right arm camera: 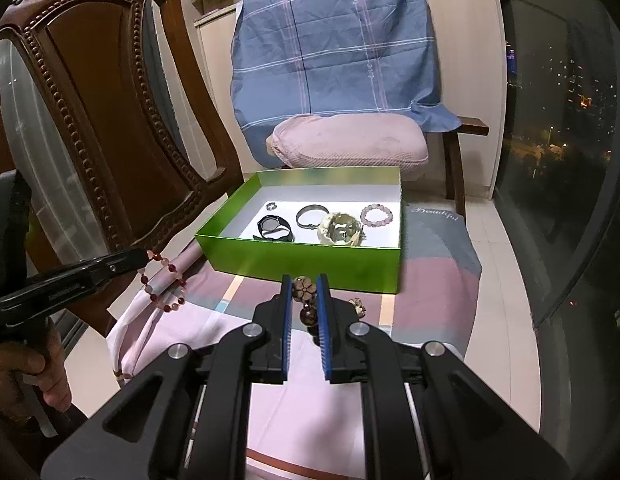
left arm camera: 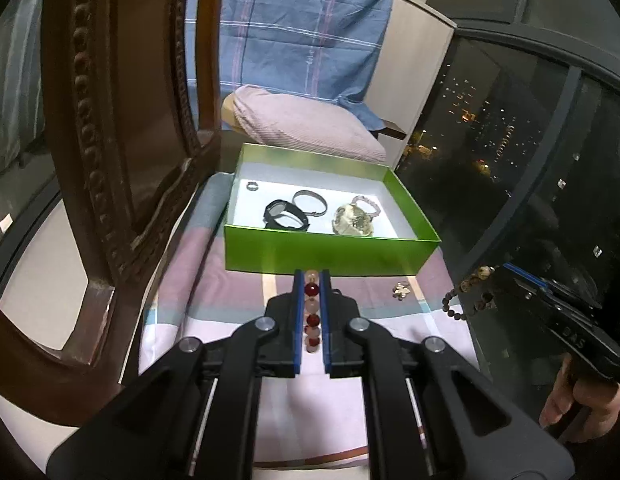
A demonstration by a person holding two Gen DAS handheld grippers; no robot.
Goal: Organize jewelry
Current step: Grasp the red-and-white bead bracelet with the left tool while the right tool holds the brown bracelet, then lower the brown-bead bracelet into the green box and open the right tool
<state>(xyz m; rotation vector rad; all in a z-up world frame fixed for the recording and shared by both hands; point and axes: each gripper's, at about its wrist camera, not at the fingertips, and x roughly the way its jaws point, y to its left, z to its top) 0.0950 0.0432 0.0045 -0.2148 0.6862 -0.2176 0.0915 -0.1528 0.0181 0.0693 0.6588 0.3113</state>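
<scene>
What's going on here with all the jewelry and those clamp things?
A person is sorting jewelry into a green box. The left hand-held gripper is shut on a red and pink bead bracelet; the right hand-held gripper is shut on a brown bead bracelet. Both are just short of the box, which already holds watches, bangles and a ring.

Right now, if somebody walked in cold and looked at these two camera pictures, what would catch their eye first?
Probably the bright green box in the middle of the pink striped cloth, open, with watches and bracelets on its white floor. Next, each gripper is shut on a bracelet: the left gripper holds a red and pink bead bracelet, and the right gripper holds a brown bead bracelet with a flower bead.
</scene>
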